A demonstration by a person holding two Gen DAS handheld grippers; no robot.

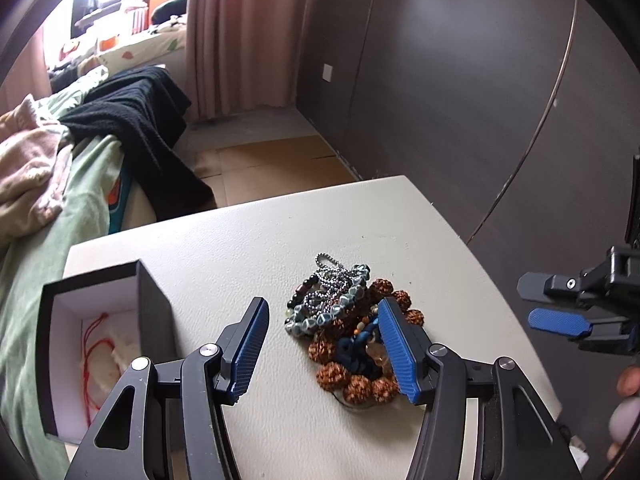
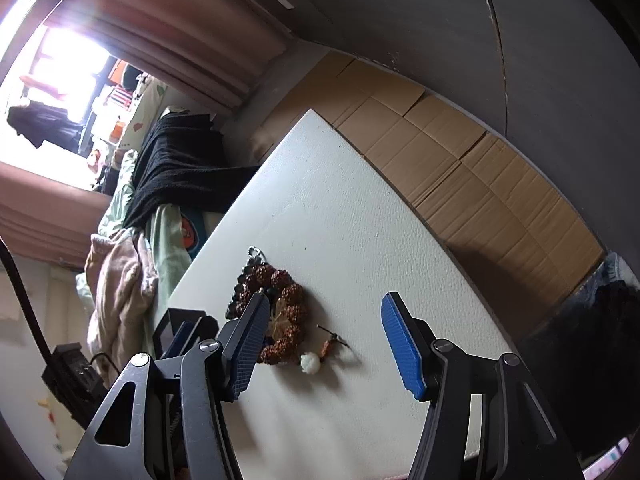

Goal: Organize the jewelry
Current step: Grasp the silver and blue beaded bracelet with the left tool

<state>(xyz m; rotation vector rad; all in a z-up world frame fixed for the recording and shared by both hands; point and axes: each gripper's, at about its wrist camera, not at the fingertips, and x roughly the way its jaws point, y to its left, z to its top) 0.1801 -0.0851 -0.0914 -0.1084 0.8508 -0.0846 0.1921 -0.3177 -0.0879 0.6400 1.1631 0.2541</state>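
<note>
A tangled jewelry pile point(image 1: 340, 308) lies on the white table point(image 1: 240, 240): a silver chain, grey-blue beads, big brown seed beads point(image 1: 360, 388) and a dark blue cord. My left gripper point(image 1: 323, 306) hovers open over it, its right finger in front of the pile's right side. To the left stands an open black box point(image 1: 152, 300) with a white lining and a red string point(image 1: 94, 344) inside. My right gripper point(image 1: 536, 304) is open at the right, apart from the pile. In the right wrist view the right gripper point(image 2: 325, 304) is open above bare table, with the pile point(image 2: 292, 308) at its left finger.
A small white bead and an orange charm point(image 2: 320, 354) lie loose beside the pile. Left of the table is a bed point(image 1: 48, 240) with green sheets, a pink blanket and a black cloth point(image 1: 148, 120). Cardboard point(image 2: 460, 152) covers the floor beyond the far edge. A dark wall point(image 1: 440, 80) stands behind.
</note>
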